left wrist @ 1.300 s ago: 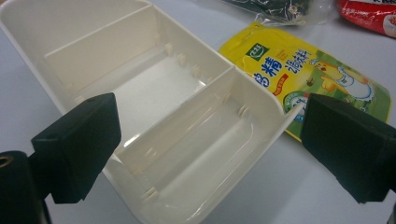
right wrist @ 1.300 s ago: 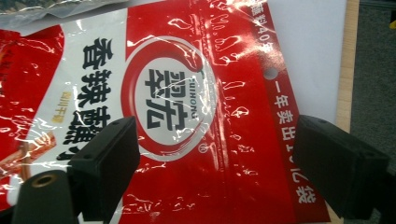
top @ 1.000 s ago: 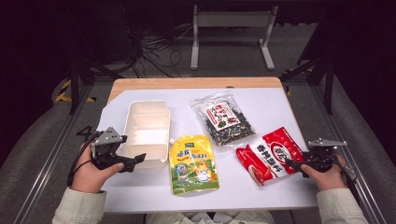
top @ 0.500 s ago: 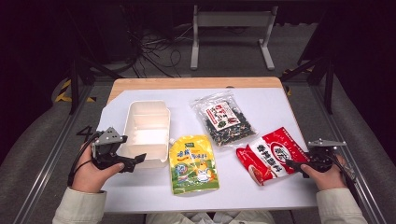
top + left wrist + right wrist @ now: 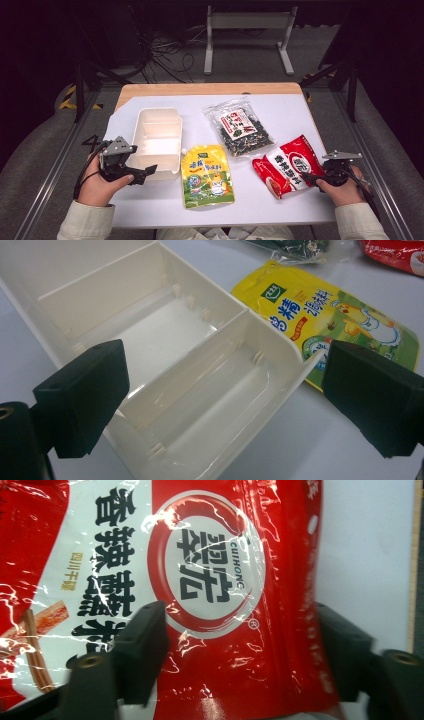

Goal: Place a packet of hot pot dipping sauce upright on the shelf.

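- My right gripper (image 5: 311, 178) sits at the lower right of the high view, at the edge of the red bag (image 5: 288, 165).
- Its jaws have just been closing, with the red bag (image 5: 220, 590) between them. I cannot tell if they squeeze it yet.
- My left gripper (image 5: 142, 174) is at the lower left, jaws wide open around a corner of the white box (image 5: 156, 135), not pinching it.
- The yellow bag (image 5: 207, 175) lies in the middle, just right of the box.

Right claw (image 5: 306, 178) closing around red packet (image 5: 289, 165).
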`<action>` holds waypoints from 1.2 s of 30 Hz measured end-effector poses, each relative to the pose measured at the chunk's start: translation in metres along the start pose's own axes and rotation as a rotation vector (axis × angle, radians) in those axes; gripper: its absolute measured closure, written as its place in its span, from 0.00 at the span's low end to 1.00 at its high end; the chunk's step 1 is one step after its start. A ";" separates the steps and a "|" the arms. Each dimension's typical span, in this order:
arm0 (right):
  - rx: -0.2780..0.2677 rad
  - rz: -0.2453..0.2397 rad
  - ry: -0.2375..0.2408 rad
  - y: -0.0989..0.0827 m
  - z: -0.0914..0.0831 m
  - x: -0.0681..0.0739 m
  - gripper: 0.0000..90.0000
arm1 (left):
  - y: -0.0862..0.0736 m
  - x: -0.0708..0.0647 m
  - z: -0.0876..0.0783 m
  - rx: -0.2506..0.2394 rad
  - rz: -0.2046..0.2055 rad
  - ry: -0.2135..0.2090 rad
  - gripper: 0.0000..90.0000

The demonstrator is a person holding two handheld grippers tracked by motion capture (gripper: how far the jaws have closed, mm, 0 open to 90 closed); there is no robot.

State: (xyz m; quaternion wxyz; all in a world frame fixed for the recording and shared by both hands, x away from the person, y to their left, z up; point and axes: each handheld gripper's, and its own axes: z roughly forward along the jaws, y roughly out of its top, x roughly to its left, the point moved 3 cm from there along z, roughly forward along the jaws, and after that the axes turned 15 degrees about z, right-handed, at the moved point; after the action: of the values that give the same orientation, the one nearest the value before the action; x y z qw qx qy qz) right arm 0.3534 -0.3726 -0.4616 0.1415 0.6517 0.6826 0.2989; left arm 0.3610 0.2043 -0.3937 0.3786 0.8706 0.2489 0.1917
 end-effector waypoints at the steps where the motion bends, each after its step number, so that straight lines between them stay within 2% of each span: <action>1: 0.000 0.000 0.000 0.000 0.000 0.000 0.43 | 0.000 0.000 0.000 0.003 0.005 0.000 0.07; 2: -0.014 -0.014 -0.029 -0.001 0.000 0.001 0.51 | 0.001 0.000 0.001 0.003 0.009 0.000 0.07; 6: -0.019 -0.020 -0.035 -0.002 -0.001 0.001 0.57 | 0.001 0.000 0.002 0.004 0.008 -0.003 0.07; 9: -0.022 -0.015 -0.026 -0.003 -0.002 0.001 0.66 | 0.001 0.000 0.002 0.006 0.016 0.000 0.07; 11: -0.017 -0.015 -0.020 -0.003 -0.003 0.002 0.72 | 0.001 -0.002 0.003 0.003 0.004 -0.006 0.07; 14: 0.002 -0.022 0.007 -0.004 -0.003 0.006 0.91 | 0.002 -0.002 0.003 0.008 0.014 -0.005 0.07; 15: 0.012 -0.024 0.028 -0.005 -0.003 0.008 0.94 | 0.002 -0.003 0.004 0.009 0.007 -0.009 0.07; 17: 0.011 -0.040 0.027 -0.005 -0.003 0.009 0.95 | 0.002 -0.003 0.004 0.010 0.012 -0.008 0.07; 20: 0.017 -0.036 0.043 -0.004 -0.003 0.008 0.96 | 0.003 -0.004 0.006 0.000 0.015 -0.013 0.07; 23: 0.035 -0.023 0.083 -0.003 -0.006 0.006 0.97 | 0.006 -0.007 0.008 -0.064 0.001 -0.050 0.07; 24: 0.036 -0.028 0.088 -0.003 -0.007 0.006 0.98 | 0.007 -0.008 0.009 -0.072 -0.011 -0.059 0.07; 25: 0.038 -0.033 0.093 -0.002 -0.009 0.007 0.98 | 0.008 -0.009 0.010 -0.079 -0.007 -0.061 0.07; 26: 0.030 -0.036 0.102 0.000 -0.012 0.007 0.98 | 0.009 -0.010 0.010 -0.087 -0.020 -0.067 0.07; 28: 0.008 -0.034 0.126 0.003 -0.020 0.007 0.98 | 0.011 -0.012 0.011 -0.086 -0.019 -0.088 0.06; 30: -0.017 -0.034 0.151 0.006 -0.030 0.009 0.98 | 0.011 -0.013 0.013 -0.080 -0.019 -0.086 0.06; 34: -0.040 -0.046 0.169 0.010 -0.048 0.016 0.99 | 0.013 -0.015 0.013 -0.088 -0.017 -0.087 0.07; 36: -0.061 -0.057 0.182 0.013 -0.058 0.022 0.99 | 0.014 -0.016 0.013 -0.087 -0.004 -0.087 0.07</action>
State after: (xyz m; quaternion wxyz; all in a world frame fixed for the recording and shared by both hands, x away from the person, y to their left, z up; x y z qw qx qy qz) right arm 0.3276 -0.3642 -0.4041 0.1074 0.5977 0.7013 0.3733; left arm 0.3594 0.1794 -0.3938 0.4268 0.8605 0.2251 0.1634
